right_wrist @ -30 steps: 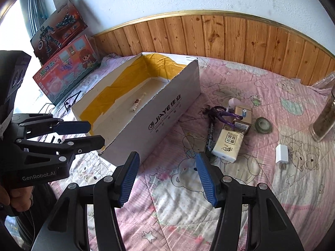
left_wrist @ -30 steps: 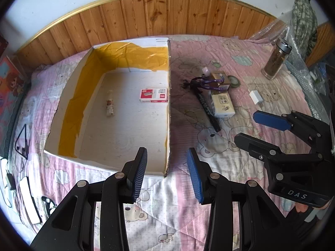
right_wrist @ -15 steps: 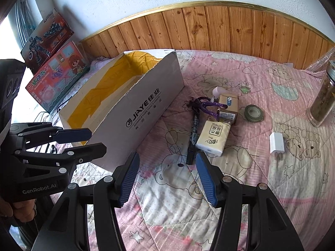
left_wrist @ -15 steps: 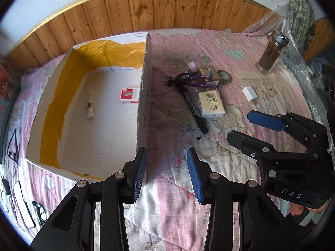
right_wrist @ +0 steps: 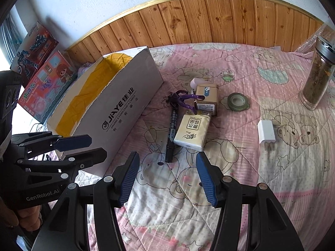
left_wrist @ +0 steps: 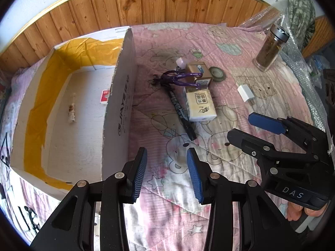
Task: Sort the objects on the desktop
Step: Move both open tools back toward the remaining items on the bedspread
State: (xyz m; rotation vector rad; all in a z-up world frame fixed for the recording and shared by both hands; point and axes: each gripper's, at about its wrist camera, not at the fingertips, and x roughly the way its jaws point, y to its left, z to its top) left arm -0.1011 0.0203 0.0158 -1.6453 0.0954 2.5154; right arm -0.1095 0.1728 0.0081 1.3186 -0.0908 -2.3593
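**Both tongs apart above the quilt**

Box [left_wrist: 117,113] sits at nine o'clock, a red pack [left_wrist: 104,96] inside. Left gripper [left_wrist: 166,174] gapes empty at six. Marker [left_wrist: 181,112], tissues [left_wrist: 200,104] and tin [left_wrist: 197,73] cluster at centre. Right gripper [right_wrist: 165,179] gapes empty; charger [right_wrist: 266,132] at three.

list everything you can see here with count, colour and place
cardboard box: 1, white, yellow tape inside, left on quilt
small packet: 1, red, inside box
small tube: 1, pale, inside box
marker: 1, black, beside box
clip: 1, purple, over marker's far end
tissue pack: 1, cream, beside marker
tin: 1, gold, behind tissue pack
tape roll: 1, greenish, right of tin
charger: 1, white, right
jar: 1, glass, far right
quilt: 1, pink
left gripper: 1, black, blue fingers, open
right gripper: 1, same, open
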